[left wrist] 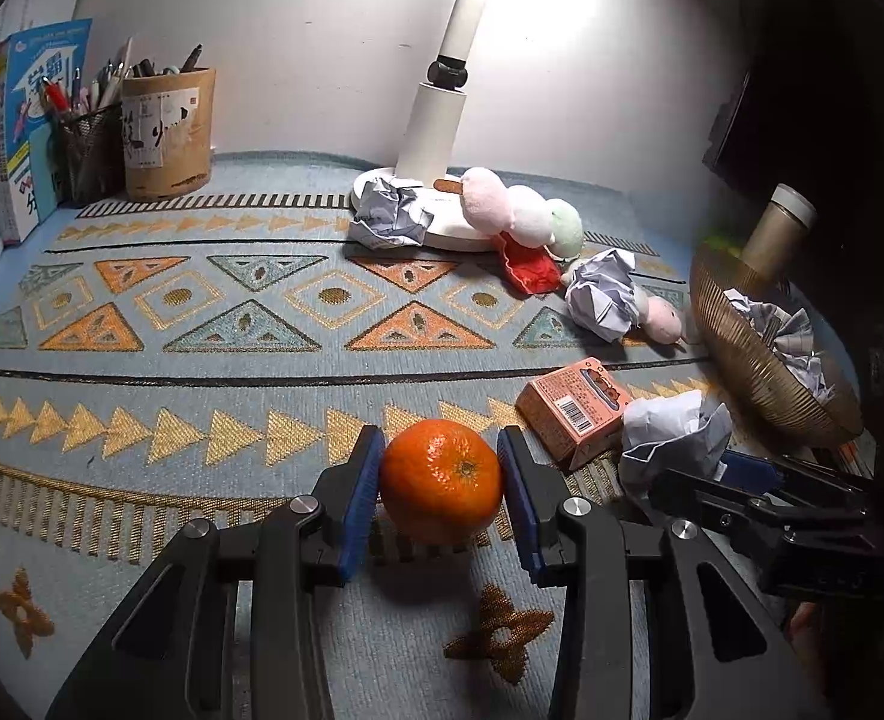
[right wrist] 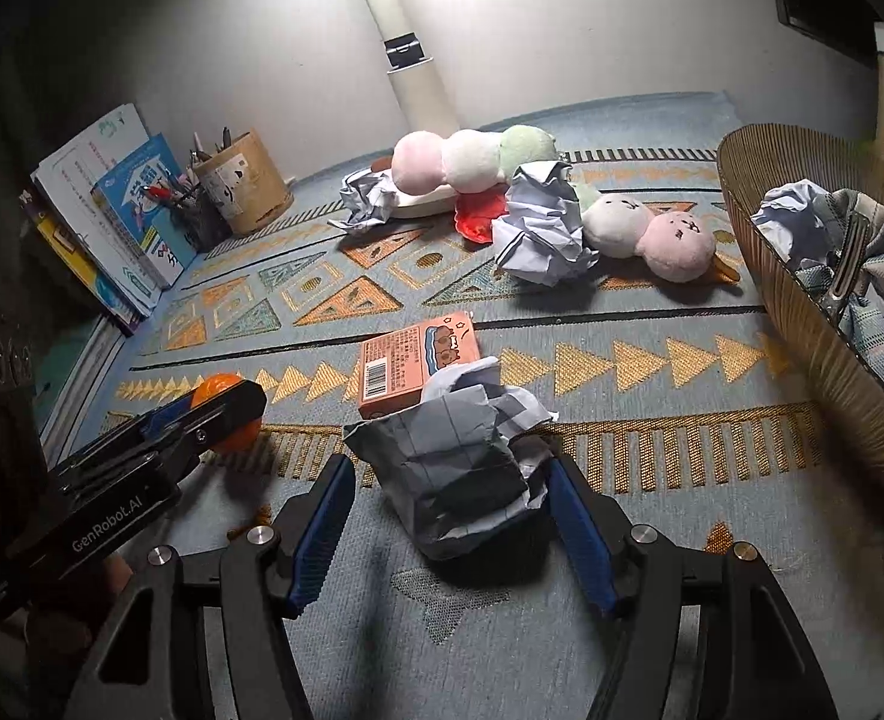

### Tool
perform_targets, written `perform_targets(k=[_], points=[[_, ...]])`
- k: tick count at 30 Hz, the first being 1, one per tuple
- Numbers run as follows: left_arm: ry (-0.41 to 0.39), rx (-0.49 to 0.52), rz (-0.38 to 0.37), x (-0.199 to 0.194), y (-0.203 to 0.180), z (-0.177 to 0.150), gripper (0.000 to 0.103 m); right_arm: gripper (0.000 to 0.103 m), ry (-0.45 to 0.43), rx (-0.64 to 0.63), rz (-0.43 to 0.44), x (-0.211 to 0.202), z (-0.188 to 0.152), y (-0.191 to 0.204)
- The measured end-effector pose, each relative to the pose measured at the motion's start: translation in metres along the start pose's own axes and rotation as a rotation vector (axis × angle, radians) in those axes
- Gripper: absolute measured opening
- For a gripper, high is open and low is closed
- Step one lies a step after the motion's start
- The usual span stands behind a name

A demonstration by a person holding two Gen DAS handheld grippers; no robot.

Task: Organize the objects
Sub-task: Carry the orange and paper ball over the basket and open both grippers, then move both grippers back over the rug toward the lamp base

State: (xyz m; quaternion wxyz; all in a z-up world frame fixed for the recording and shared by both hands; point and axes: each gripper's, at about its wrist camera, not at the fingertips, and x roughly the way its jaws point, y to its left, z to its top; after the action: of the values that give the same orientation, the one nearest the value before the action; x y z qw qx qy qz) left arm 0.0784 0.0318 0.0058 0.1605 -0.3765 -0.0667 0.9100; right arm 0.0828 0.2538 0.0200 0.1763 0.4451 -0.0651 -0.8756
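Observation:
An orange (left wrist: 441, 480) sits between the blue pads of my left gripper (left wrist: 441, 468); the pads touch or nearly touch both its sides, and it rests on the patterned cloth. In the right wrist view the orange (right wrist: 221, 389) shows partly behind that gripper. My right gripper (right wrist: 449, 495) is open around a crumpled paper ball (right wrist: 460, 468), with gaps on both sides; the same ball (left wrist: 673, 432) shows in the left wrist view. A small orange carton (right wrist: 415, 363) lies just beyond it.
A brown ribbed basket (right wrist: 802, 312) with crumpled paper and cloth stands at the right. Two plush dango toys (right wrist: 472, 159), more paper balls (right wrist: 541, 228), a red piece and a lamp base (left wrist: 442, 222) lie at the back. Pen holders (left wrist: 166, 132) and books (left wrist: 40, 120) stand at the back left.

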Motion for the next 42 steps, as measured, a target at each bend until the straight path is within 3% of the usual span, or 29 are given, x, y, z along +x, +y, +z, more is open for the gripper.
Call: perform_targets(k=[1,3,8,12,15,21,27,29,30,31,37,42], points=[[-0.001,-0.001,-0.001,0.0,0.0,0.0,0.036,0.044,0.002,-0.001,0.005,0.0,0.0,0.0],[-0.002,-0.001,-0.001,-0.001,0.0,0.0,0.036,0.04,-0.015,-0.001,0.005,-0.005,-0.001,0.0],[0.017,0.043,-0.024,-0.003,-0.019,0.007,0.036,0.038,-0.122,-0.011,0.007,-0.051,0.01,-0.002],[-0.023,0.1,-0.142,-0.015,-0.065,0.04,0.036,0.038,-0.281,-0.004,-0.121,-0.114,0.037,-0.025],[-0.034,0.162,-0.233,-0.012,-0.111,0.068,0.036,0.038,-0.346,0.072,-0.255,-0.146,0.058,-0.065],[0.005,0.21,-0.349,0.028,-0.185,0.094,0.036,0.039,-0.354,0.209,-0.326,-0.157,0.091,-0.141],[0.052,0.234,-0.412,0.068,-0.225,0.092,0.038,0.042,-0.311,0.261,-0.306,-0.135,0.11,-0.177],[0.057,0.227,-0.413,0.076,-0.229,0.09,0.057,0.047,-0.295,0.264,-0.291,-0.127,0.113,-0.184],[0.051,0.219,-0.406,0.077,-0.229,0.089,0.076,0.047,-0.289,0.261,-0.293,-0.124,0.113,-0.185],[0.037,0.211,-0.402,0.077,-0.227,0.088,0.085,0.047,-0.286,0.263,-0.296,-0.122,0.112,-0.186],[0.009,0.18,-0.4,0.062,-0.206,0.091,0.087,0.047,-0.288,0.274,-0.275,-0.125,0.1,-0.182],[-0.048,0.152,-0.367,0.028,-0.174,0.091,0.087,0.047,-0.316,0.238,-0.22,-0.14,0.092,-0.149]])
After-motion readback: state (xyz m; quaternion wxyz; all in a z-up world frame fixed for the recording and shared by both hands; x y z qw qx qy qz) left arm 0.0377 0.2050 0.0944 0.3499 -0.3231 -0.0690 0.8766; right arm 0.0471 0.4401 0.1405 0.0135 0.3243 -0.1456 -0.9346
